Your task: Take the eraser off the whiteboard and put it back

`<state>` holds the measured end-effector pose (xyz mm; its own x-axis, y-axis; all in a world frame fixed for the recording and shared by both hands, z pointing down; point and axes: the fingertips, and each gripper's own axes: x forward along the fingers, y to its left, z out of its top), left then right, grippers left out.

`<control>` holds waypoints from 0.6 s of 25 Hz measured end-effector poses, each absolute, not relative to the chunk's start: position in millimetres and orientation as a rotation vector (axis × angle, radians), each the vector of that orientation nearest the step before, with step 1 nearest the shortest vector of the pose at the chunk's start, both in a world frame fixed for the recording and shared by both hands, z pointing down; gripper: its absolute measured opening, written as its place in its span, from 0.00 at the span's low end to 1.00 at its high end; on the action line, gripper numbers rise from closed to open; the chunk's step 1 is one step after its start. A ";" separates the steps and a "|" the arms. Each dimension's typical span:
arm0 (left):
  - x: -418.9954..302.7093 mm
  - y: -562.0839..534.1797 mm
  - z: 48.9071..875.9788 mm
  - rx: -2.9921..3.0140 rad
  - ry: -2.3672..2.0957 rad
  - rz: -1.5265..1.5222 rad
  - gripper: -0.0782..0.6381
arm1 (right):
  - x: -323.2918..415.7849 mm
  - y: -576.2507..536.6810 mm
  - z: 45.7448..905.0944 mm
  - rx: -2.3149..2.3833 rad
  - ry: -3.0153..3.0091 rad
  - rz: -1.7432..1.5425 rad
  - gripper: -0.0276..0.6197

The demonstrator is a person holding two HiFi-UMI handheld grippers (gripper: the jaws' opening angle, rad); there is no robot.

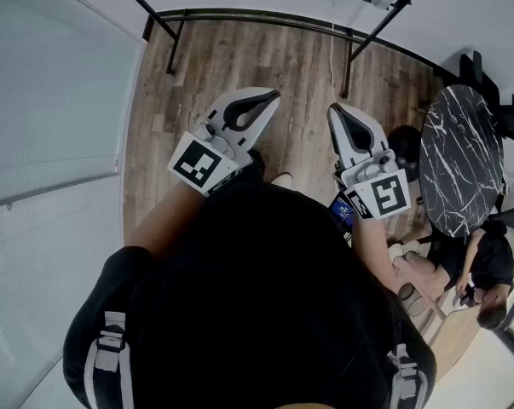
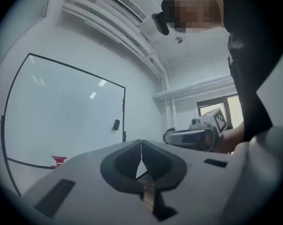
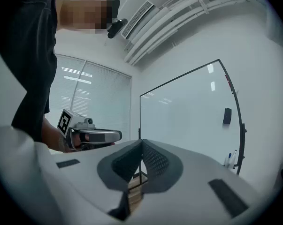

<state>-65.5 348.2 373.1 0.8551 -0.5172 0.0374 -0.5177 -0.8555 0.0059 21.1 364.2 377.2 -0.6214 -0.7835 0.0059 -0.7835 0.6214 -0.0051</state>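
Observation:
A small dark eraser sticks to the whiteboard near its right edge. In the left gripper view the eraser is also on the whiteboard, by the black frame. Both grippers are far from the board, held level side by side in front of the person. My left gripper is shut with nothing in it, its tips touching. My right gripper is shut and empty as well, its jaws meeting. Each gripper view shows the other one: the right gripper and the left gripper.
The board's black stand rail crosses the wooden floor ahead. Markers rest at the board's lower right. A red mark is on the board's lower part. A round black marble table and a seated person are at the right.

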 end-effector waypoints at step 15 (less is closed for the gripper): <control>-77.4 361.2 364.3 3.032 -0.904 0.074 0.12 | 21.8 375.7 364.1 1.409 -2.857 0.025 0.05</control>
<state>-77.4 361.2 364.3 0.8356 -0.5479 0.0384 -0.5468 -0.8365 -0.0356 21.8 375.7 364.1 -0.6080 -0.7932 -0.0330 -0.7925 0.6089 -0.0335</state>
